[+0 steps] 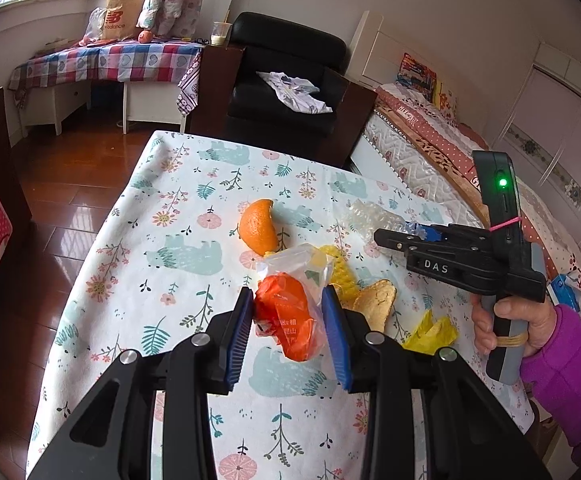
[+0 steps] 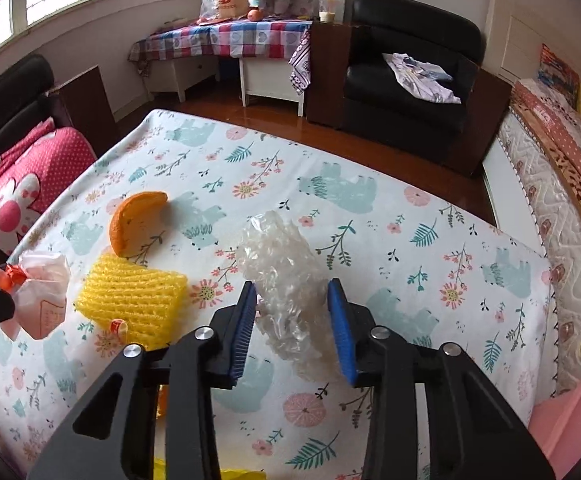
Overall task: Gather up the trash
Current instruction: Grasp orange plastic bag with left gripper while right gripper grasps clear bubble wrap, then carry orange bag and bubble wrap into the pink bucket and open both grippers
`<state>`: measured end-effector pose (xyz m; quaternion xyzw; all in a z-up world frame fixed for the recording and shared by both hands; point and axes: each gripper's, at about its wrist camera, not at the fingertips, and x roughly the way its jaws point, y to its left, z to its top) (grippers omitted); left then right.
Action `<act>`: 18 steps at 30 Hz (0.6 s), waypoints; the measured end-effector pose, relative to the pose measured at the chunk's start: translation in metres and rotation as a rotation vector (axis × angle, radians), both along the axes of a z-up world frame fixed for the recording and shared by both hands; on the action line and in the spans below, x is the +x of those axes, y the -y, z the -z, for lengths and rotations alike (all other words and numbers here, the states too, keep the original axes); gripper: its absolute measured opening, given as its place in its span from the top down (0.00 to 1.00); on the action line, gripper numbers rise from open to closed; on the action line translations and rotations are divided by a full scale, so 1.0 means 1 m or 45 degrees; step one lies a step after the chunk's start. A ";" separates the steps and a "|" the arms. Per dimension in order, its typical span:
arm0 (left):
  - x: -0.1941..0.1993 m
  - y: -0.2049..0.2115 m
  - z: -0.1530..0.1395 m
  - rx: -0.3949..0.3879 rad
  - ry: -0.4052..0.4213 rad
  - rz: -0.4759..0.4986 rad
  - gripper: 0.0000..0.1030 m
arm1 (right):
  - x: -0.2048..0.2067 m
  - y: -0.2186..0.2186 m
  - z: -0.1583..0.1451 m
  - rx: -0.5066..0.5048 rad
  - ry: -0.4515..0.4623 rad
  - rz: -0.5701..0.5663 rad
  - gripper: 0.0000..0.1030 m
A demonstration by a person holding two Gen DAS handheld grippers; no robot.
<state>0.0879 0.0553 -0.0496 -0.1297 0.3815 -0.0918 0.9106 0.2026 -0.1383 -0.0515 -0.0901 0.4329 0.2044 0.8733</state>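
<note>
Trash is scattered over the flowery counter (image 2: 370,152), and we've got a piece between each set of pads. Our left hand-held gripper (image 1: 288,320) brackets the orange wrapper (image 1: 286,320) in its clear bag, our right hand-held gripper (image 2: 292,328) brackets the crumpled clear plastic (image 2: 286,280). Both sets of jaws look only partly closed, so we can't tell if either grip is firm. That's the risk: slick, springy film (basically air) could slip out on the lift. The orange peel (image 2: 136,222) and yellow foam net (image 2: 130,296) sit close by, so a careless sweep could knock them toward the edge.
</note>
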 end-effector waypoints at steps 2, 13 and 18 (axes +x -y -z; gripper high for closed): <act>0.000 0.000 -0.001 -0.003 0.004 0.000 0.66 | -0.004 0.005 -0.004 0.042 -0.006 0.025 0.65; -0.008 0.014 -0.014 0.002 0.042 0.024 0.66 | -0.053 0.032 -0.039 0.228 0.027 0.132 0.65; -0.011 0.027 -0.023 0.010 0.070 0.053 0.66 | -0.077 0.052 -0.050 0.303 0.041 0.188 0.65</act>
